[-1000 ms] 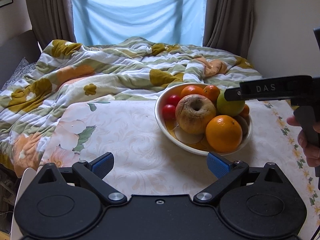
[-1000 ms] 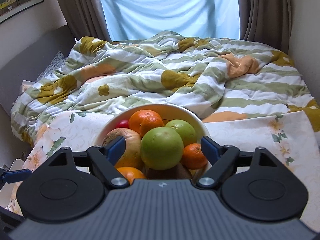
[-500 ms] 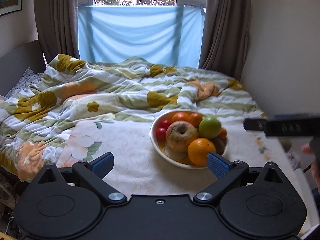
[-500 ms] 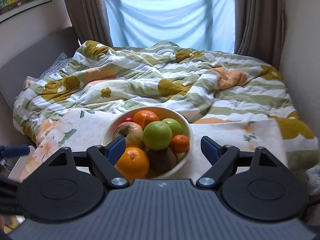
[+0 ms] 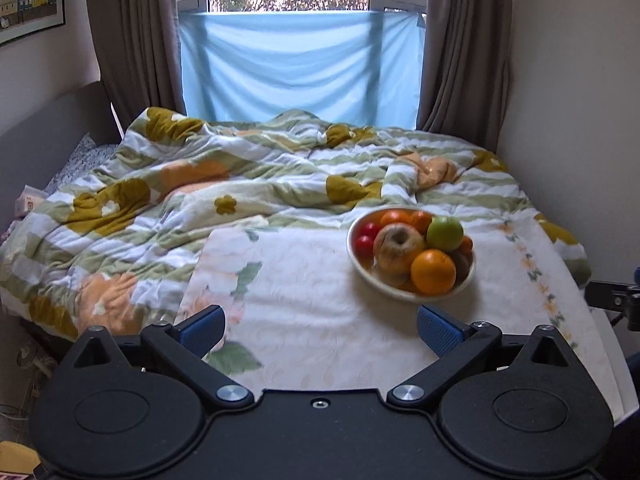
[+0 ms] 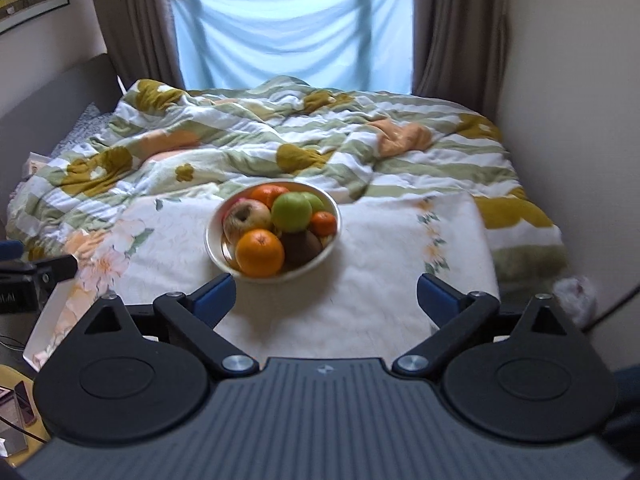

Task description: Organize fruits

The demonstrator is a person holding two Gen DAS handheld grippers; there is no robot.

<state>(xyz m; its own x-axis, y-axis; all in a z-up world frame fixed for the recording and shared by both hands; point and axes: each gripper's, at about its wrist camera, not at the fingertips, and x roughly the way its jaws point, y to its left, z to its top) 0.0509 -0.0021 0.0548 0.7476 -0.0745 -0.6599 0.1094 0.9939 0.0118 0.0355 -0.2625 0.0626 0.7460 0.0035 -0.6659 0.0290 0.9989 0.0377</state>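
White bowl (image 6: 334, 236) heaped with fruit: orange (image 6: 259, 253), green apple (image 6: 291, 212), wrinkled russet apple (image 5: 398, 242), red tomatoes (image 5: 364, 243). Both grippers' jaws open, empty.

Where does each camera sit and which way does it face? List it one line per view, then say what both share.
Left wrist: on the left gripper, looking forward over the floral cloth at the fruit bowl ahead-right; its own open blue-padded fingers show, plus part of the right gripper at the right edge.
Right wrist: on the right gripper, facing the fruit bowl ahead-left; its own open fingers show, with the left gripper at the left edge.
Shared: bowl, large orange, green apple, quilt, blue-covered window.
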